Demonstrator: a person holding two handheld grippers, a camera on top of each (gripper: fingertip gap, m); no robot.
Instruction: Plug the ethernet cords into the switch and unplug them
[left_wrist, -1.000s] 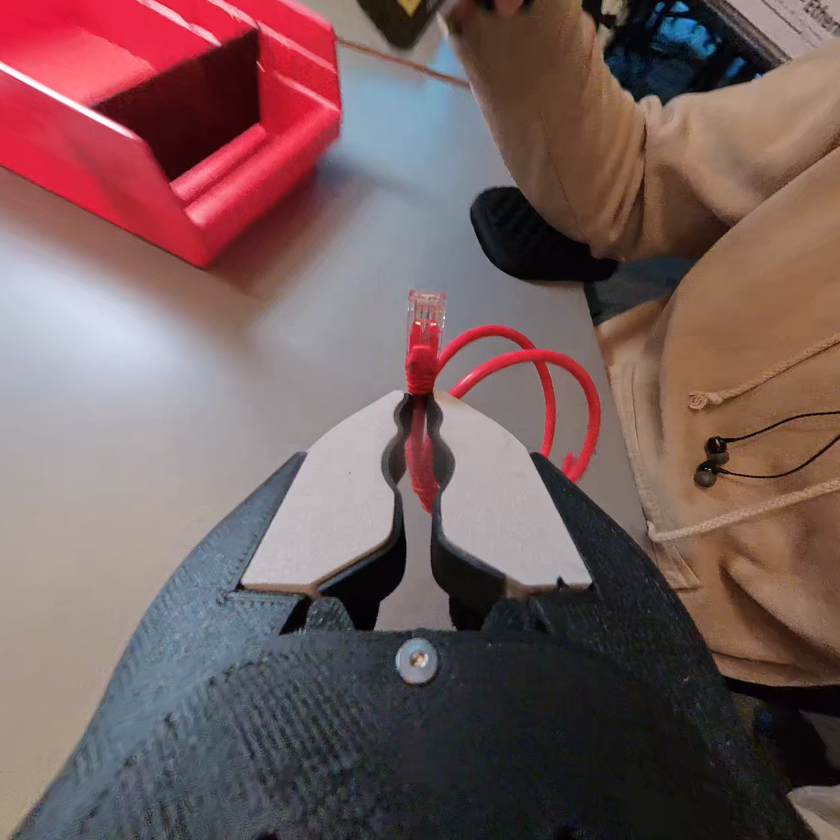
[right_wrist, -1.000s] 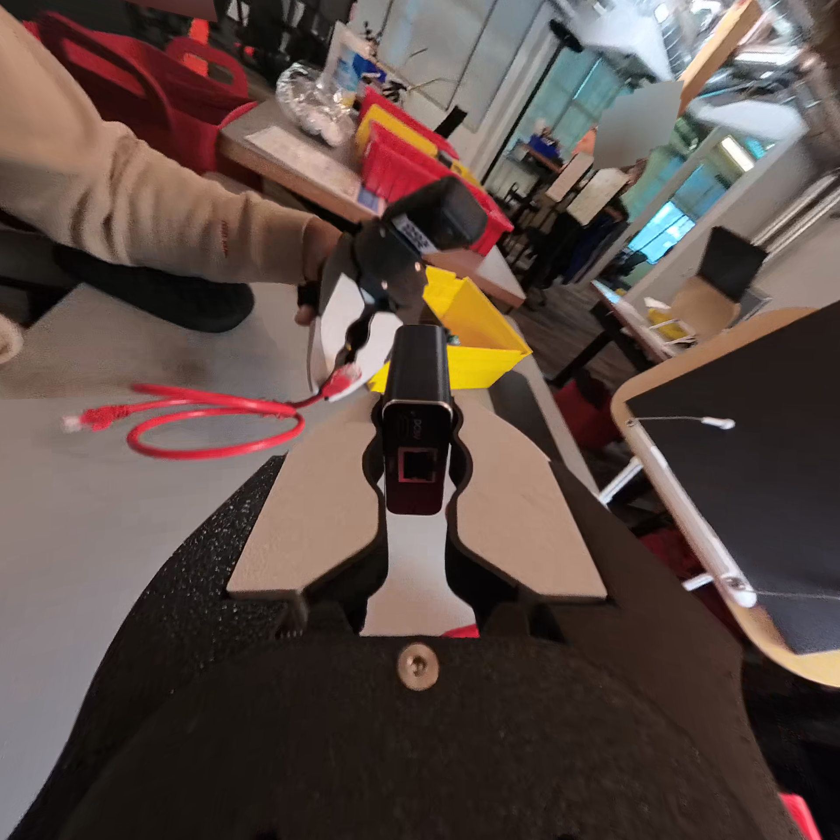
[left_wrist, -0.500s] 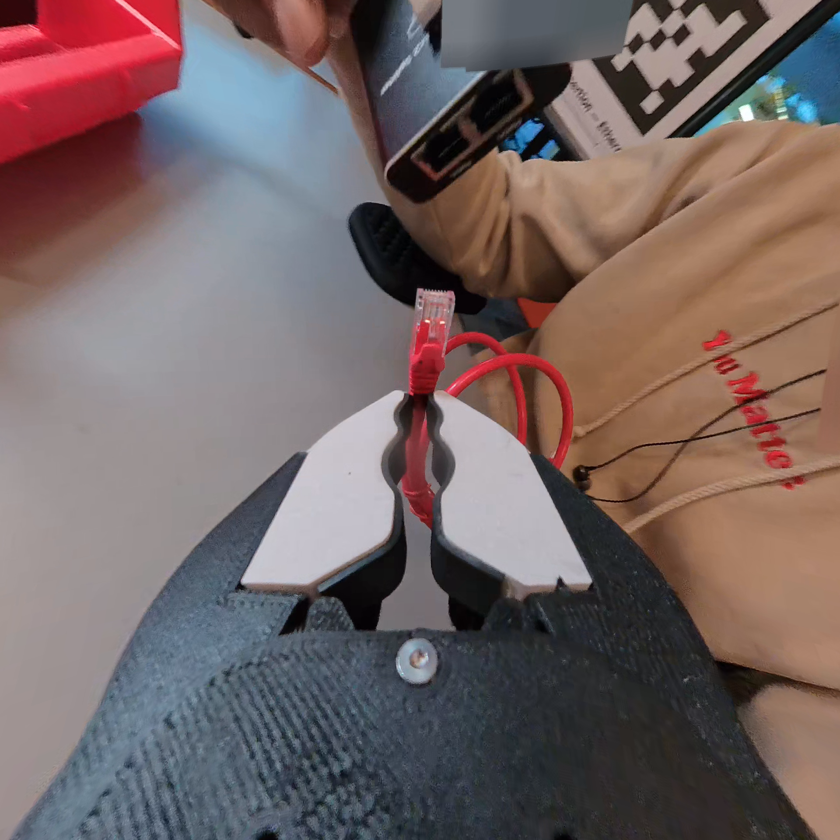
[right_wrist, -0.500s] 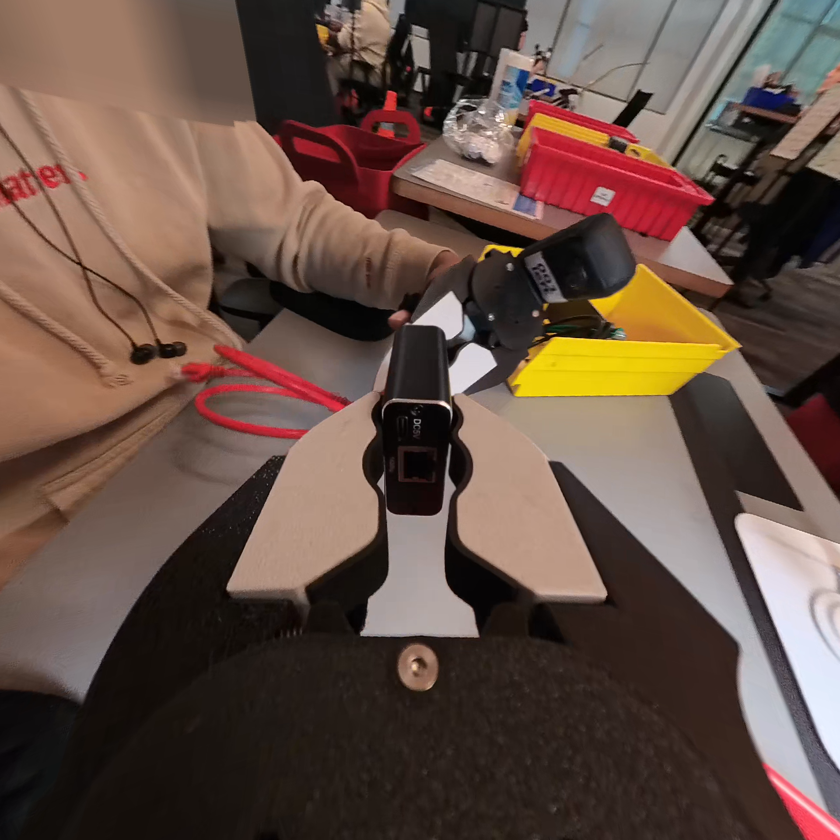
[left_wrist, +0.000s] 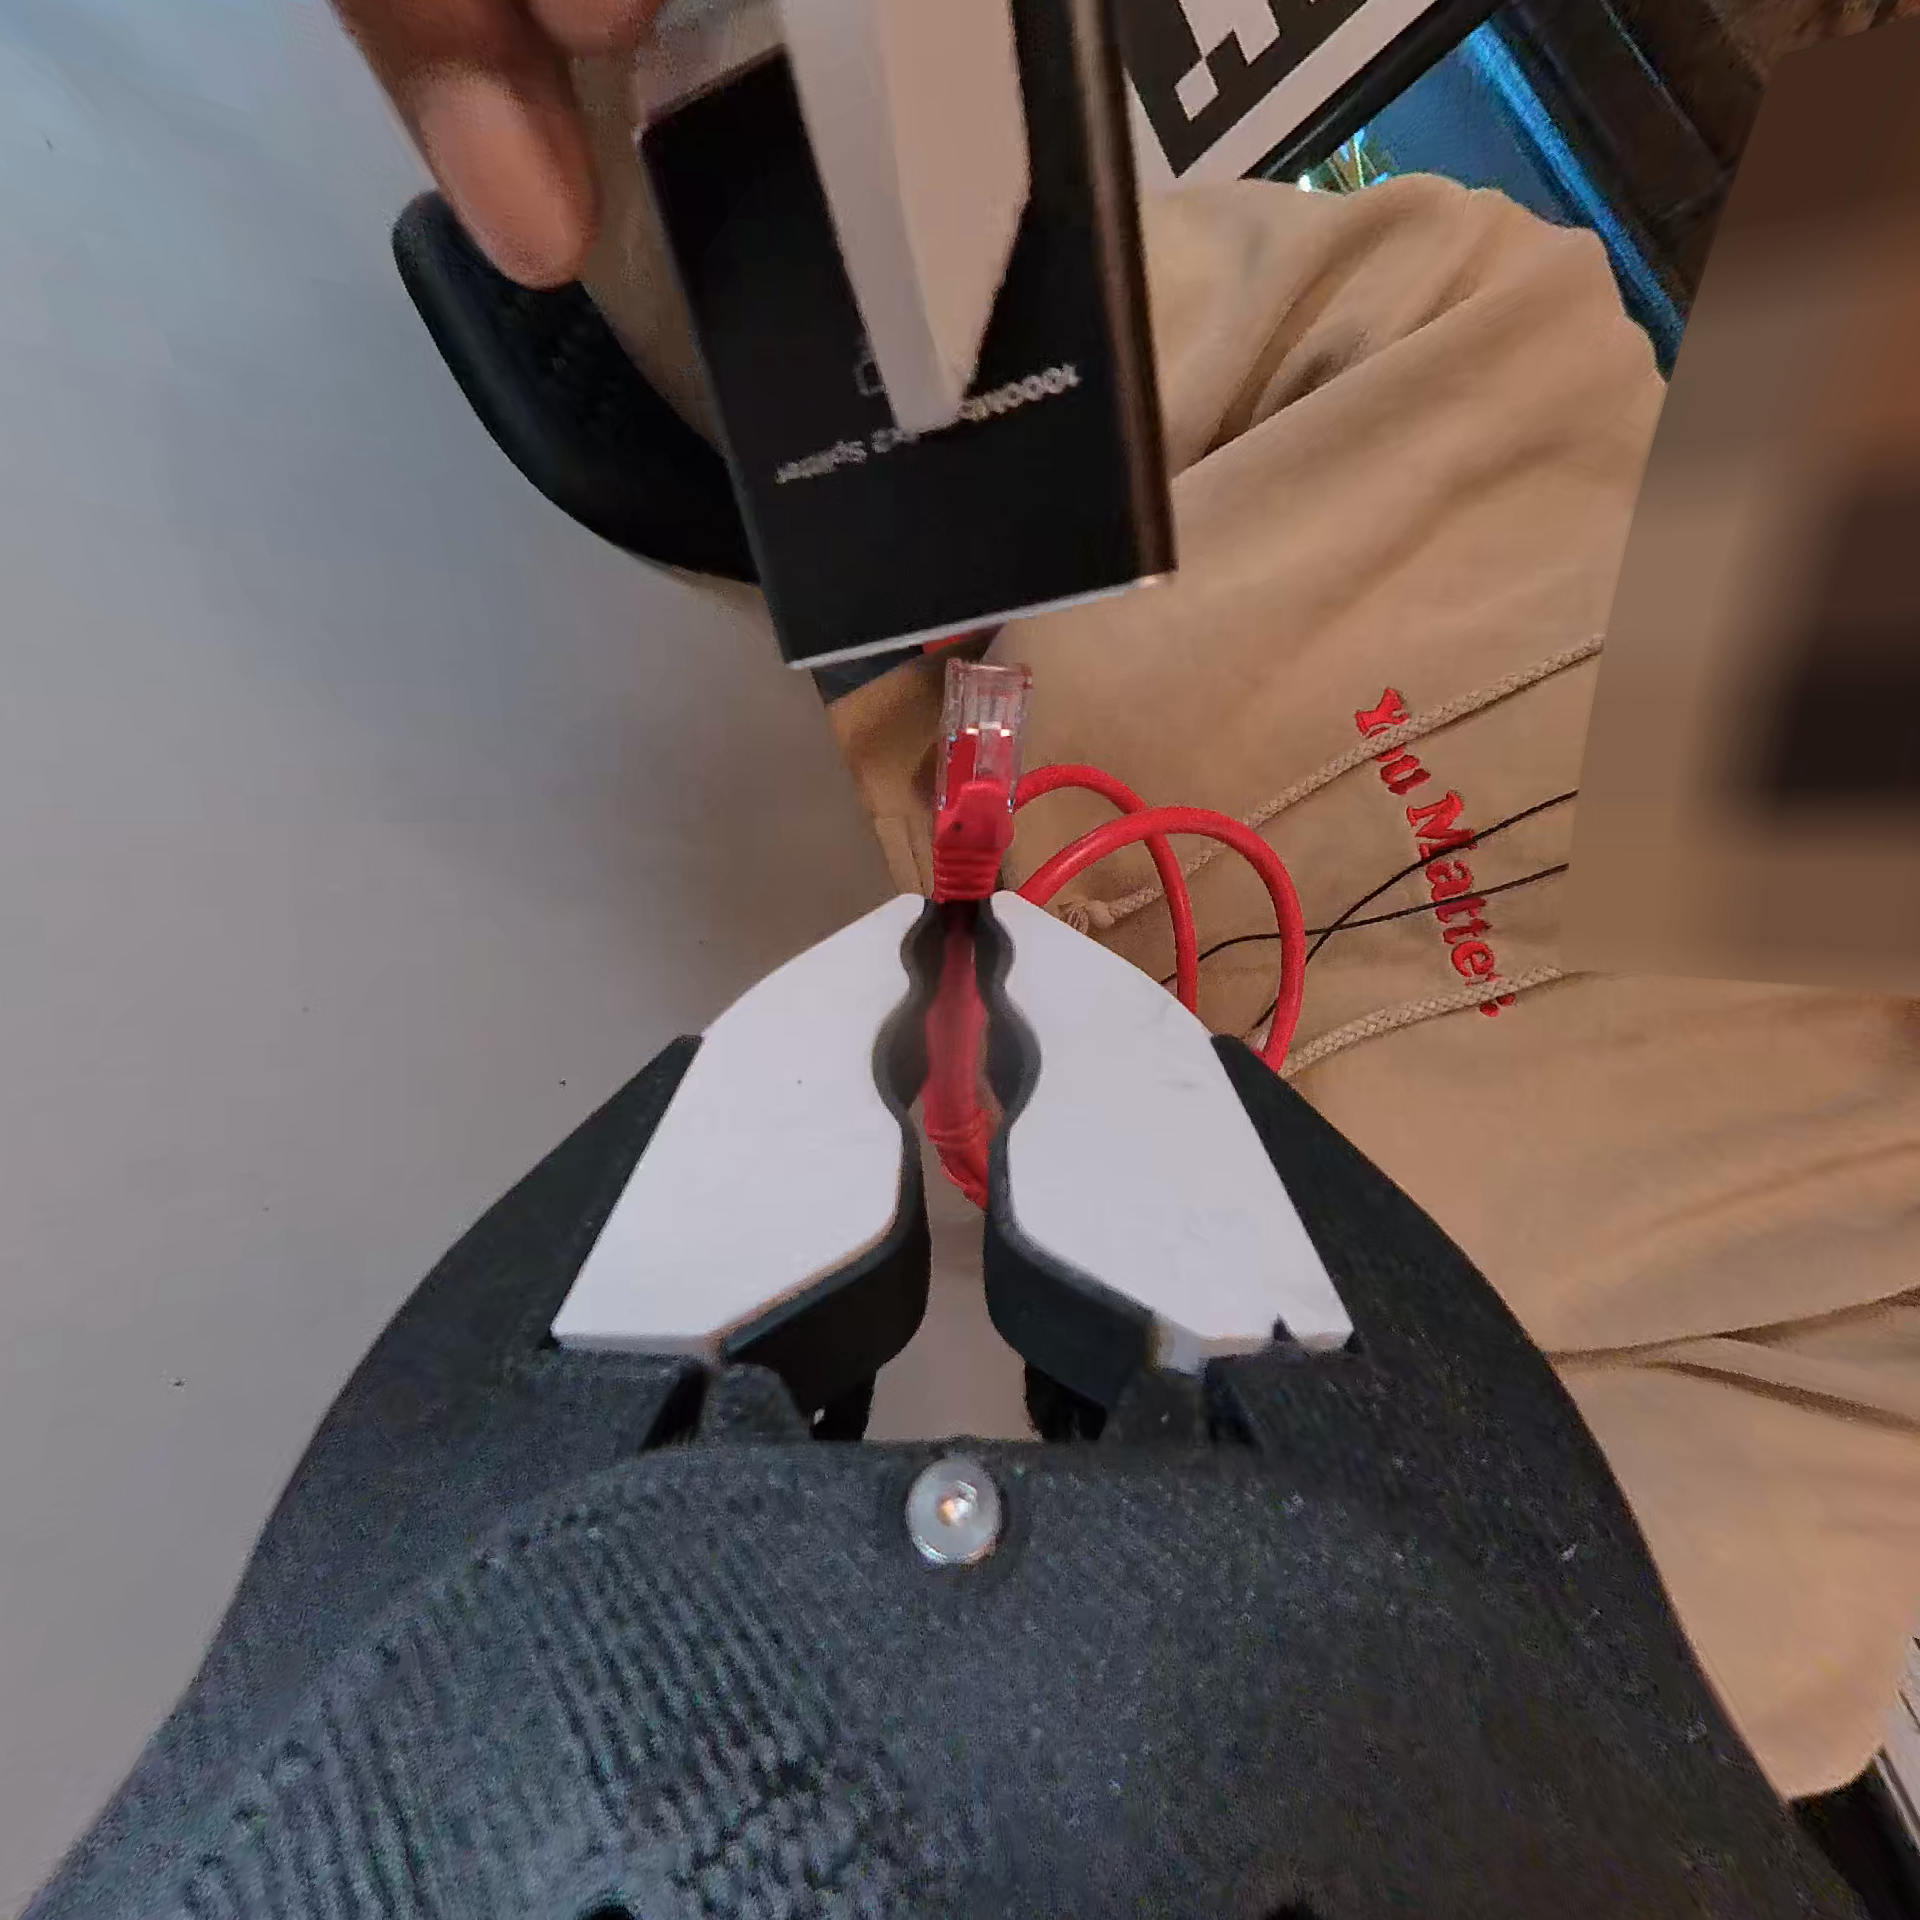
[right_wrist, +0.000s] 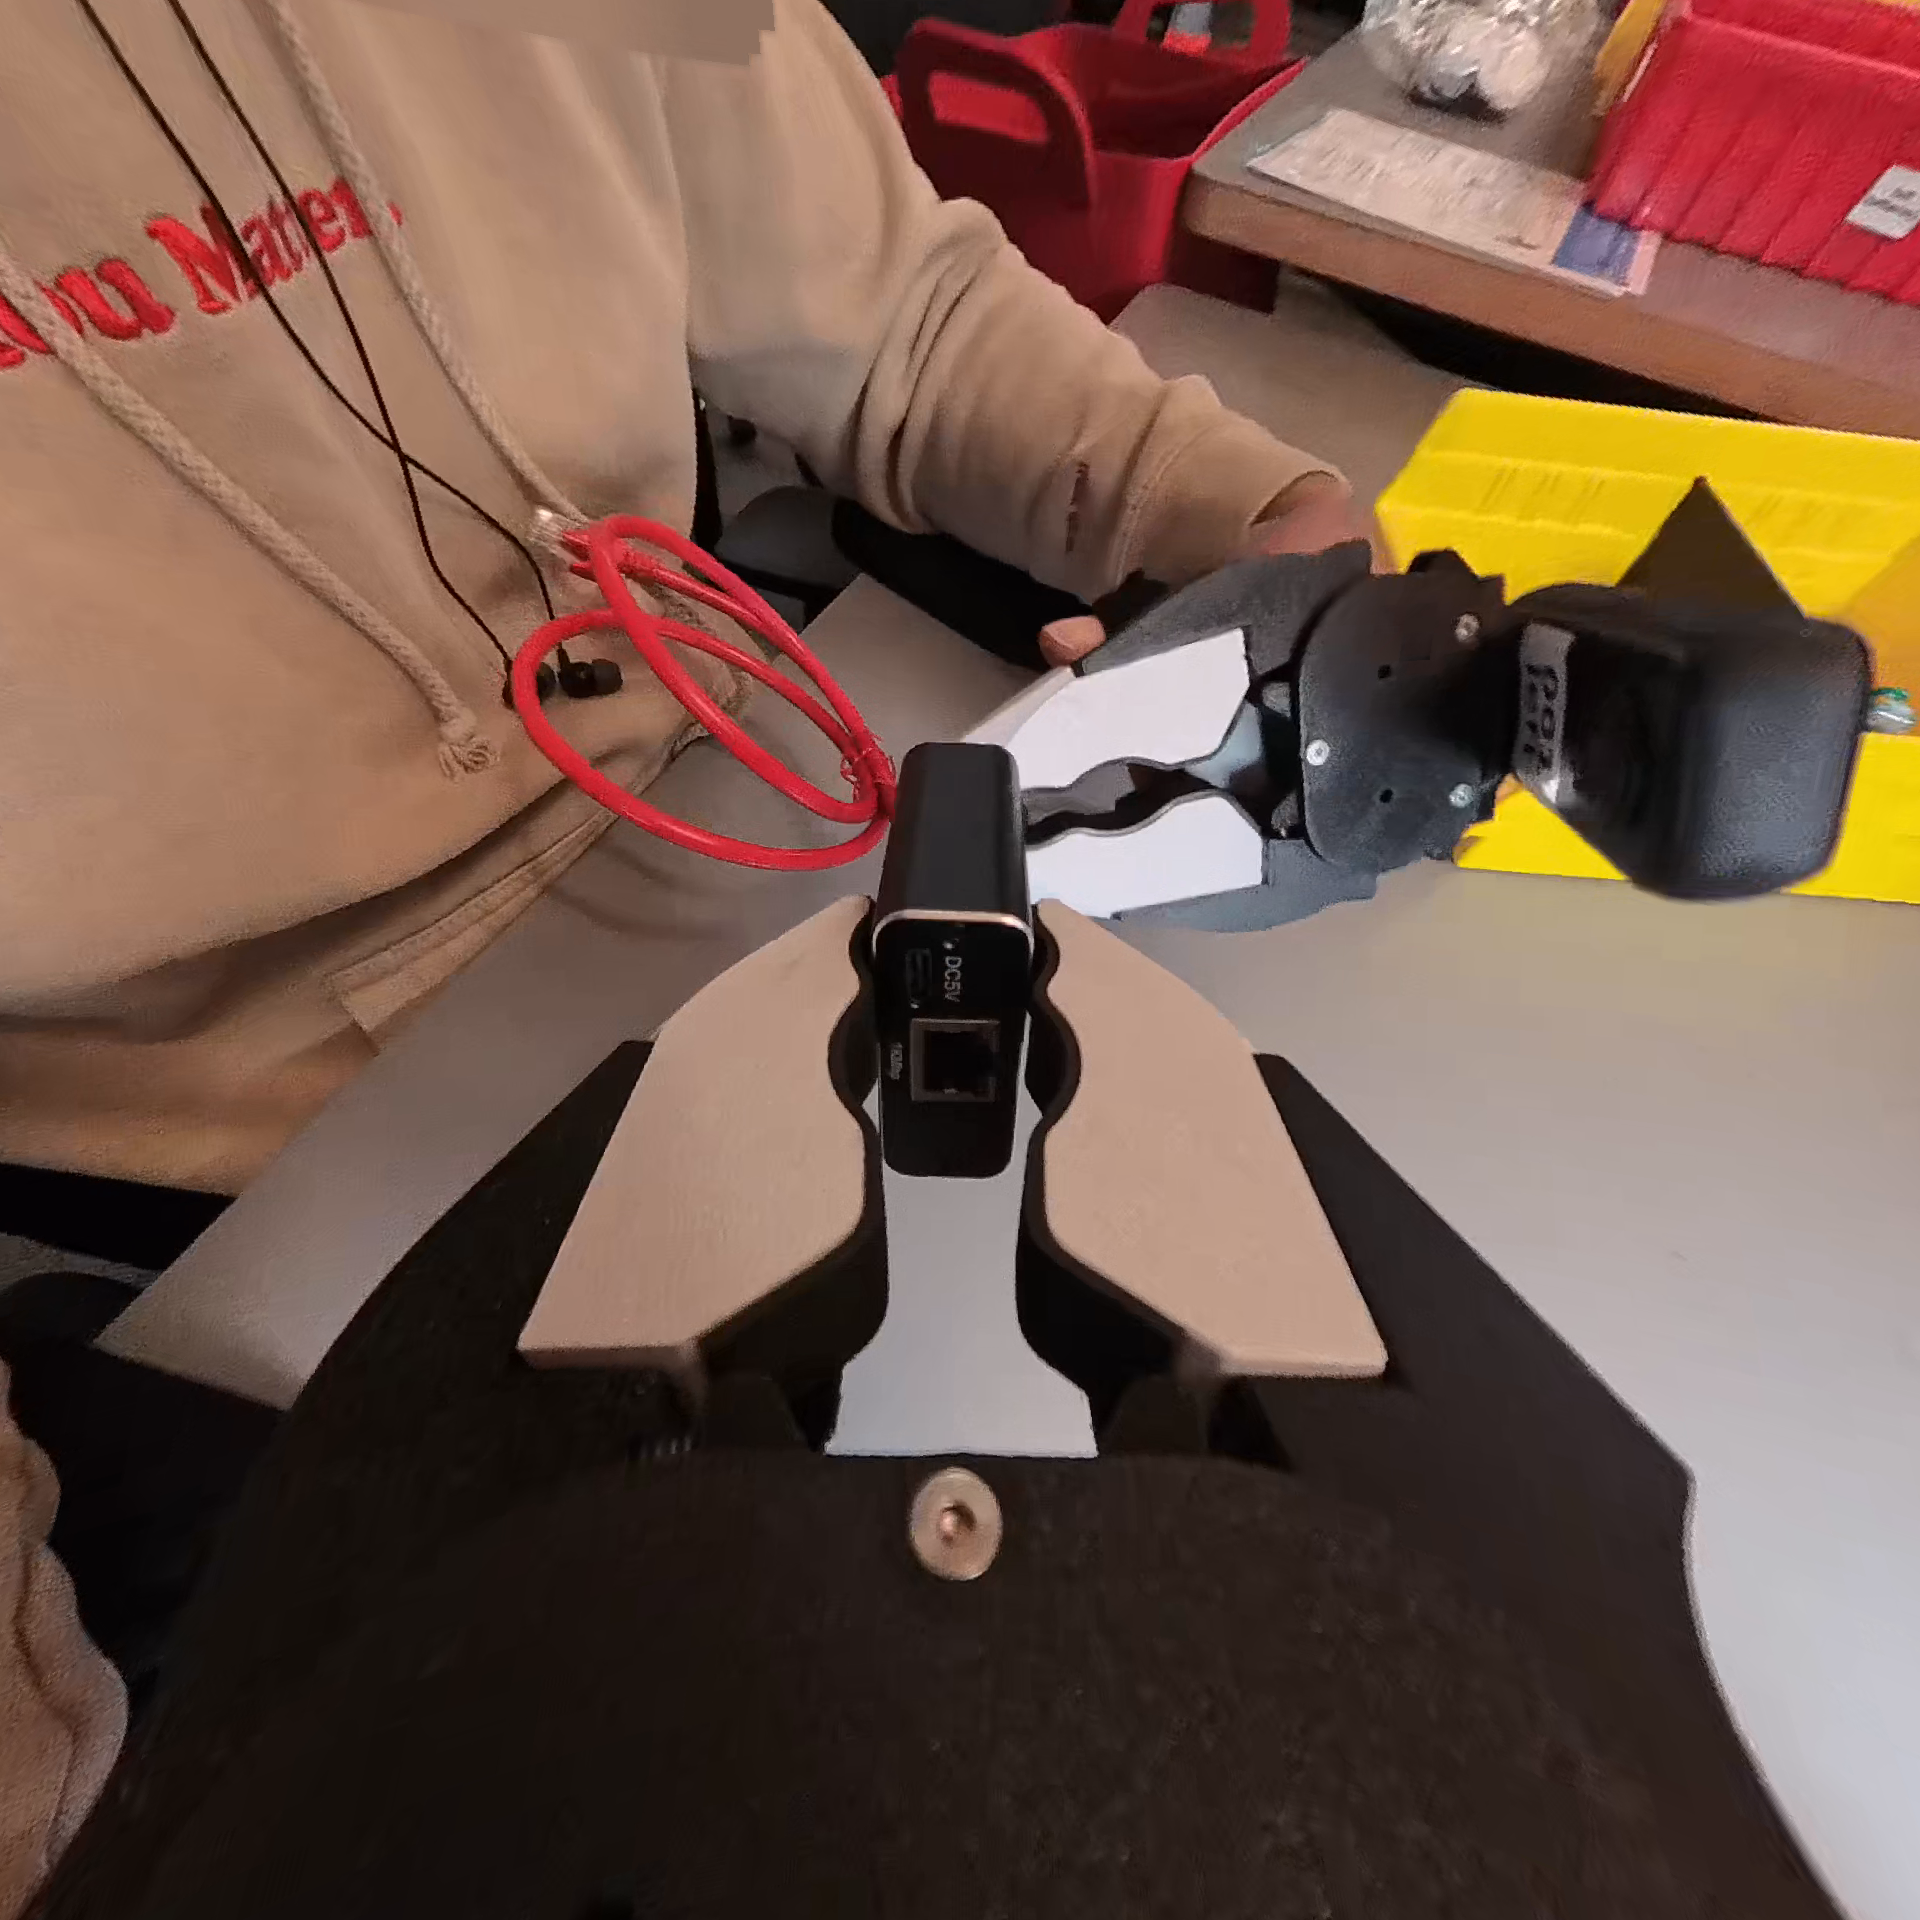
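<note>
Table (right_wrist: 1507, 1091), pale grey, lies under your two grippers. Your right gripper (right_wrist: 951, 935) clamps one black switch (right_wrist: 951, 1039) at 12 o'clock; its far ports are hidden. Your left gripper (left_wrist: 958, 914) pinches one red ethernet cord (left_wrist: 1226, 894), its clear plug (left_wrist: 982, 717) just short of the switch.

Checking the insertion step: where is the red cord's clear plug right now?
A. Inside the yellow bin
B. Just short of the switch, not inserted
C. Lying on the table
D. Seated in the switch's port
B: the clear plug, held by the left claw, sits just below the black switch, still fully outside it.
</note>
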